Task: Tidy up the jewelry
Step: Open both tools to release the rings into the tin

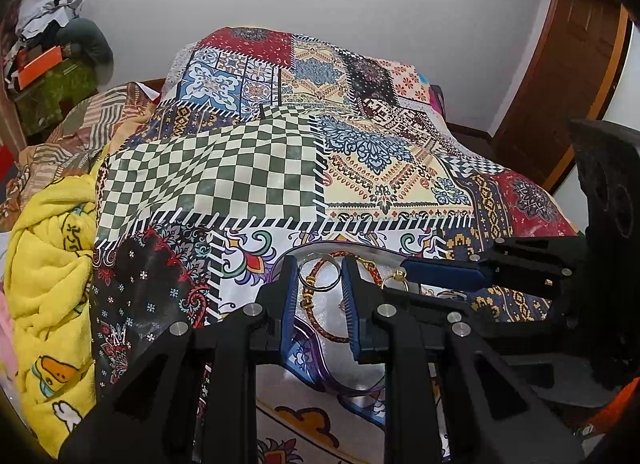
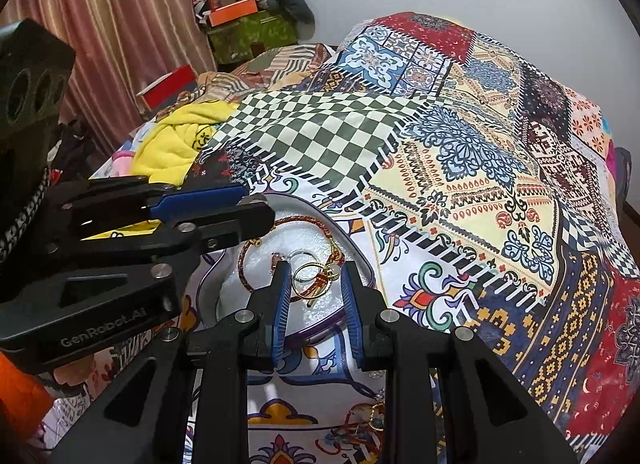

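Both grippers, left gripper (image 1: 318, 296), right gripper (image 2: 316, 296), spread (over bracelet (image 2: 256, 264)), tray (image 2: 352, 248)

Between my left gripper's (image 1: 318, 296) jaws I see a braided cord bracelet (image 1: 320, 324), red and rough-textured, with small shiny gold metal beads. The gripper arms look like matt black plastic with bright metal pins, and the pads (image 1: 288, 312) are ribbed blue rubber. Between my right gripper's (image 2: 316, 296) jaws lie thin polished gold and silver rings (image 2: 310, 272) on a white, slightly glittery lining inside a clear, glossy plastic pouch (image 2: 352, 248). Beyond both jaws the bed's patchwork sheet (image 2: 460, 168) is smooth printed cloth; left of my left jaws, a fluffy yellow fleece blanket (image 1: 52, 264).
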`<action>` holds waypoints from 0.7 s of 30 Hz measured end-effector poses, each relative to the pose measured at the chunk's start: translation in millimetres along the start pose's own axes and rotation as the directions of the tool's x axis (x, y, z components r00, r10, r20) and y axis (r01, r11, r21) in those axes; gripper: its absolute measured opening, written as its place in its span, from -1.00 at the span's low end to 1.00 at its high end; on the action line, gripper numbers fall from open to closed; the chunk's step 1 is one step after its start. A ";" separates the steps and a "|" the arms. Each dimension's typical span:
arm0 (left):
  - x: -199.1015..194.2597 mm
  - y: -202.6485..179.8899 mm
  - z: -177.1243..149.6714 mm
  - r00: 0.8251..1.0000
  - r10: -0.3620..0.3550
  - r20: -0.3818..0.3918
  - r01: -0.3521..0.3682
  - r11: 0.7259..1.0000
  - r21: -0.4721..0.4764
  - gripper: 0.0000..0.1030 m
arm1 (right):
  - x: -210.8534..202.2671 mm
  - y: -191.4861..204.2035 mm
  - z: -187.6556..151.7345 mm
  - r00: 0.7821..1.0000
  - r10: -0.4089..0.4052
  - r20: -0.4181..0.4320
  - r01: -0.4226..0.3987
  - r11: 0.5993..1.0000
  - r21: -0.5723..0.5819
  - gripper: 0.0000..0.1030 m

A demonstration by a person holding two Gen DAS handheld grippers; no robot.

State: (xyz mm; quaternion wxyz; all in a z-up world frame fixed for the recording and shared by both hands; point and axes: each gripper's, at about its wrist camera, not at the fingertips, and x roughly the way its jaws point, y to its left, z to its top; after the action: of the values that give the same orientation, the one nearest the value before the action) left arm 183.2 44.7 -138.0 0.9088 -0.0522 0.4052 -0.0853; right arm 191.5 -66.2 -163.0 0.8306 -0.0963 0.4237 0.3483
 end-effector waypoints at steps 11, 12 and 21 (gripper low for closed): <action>-3.6 0.8 0.9 1.000 0.008 -0.002 -0.008 1.000 -0.008 -0.60 | 2.9 2.3 0.3 1.000 0.006 -0.006 -0.006 1.000 -0.012 -0.55; -4.9 0.5 1.2 1.000 0.007 0.001 -0.007 1.000 -0.006 -0.60 | 2.7 2.6 0.2 1.000 0.006 -0.007 -0.006 1.000 -0.012 -0.55; -15.7 1.3 5.3 1.000 0.007 0.014 -0.007 1.000 -0.026 -0.22 | -7.0 1.8 -0.2 1.000 -0.008 0.007 0.008 1.000 0.001 -0.31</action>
State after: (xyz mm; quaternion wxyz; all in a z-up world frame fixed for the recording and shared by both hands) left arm 177.0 49.3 -123.3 0.9111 -0.0630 0.4002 -0.0766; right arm 187.4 -68.4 -157.5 0.8336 -0.0964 0.4203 0.3453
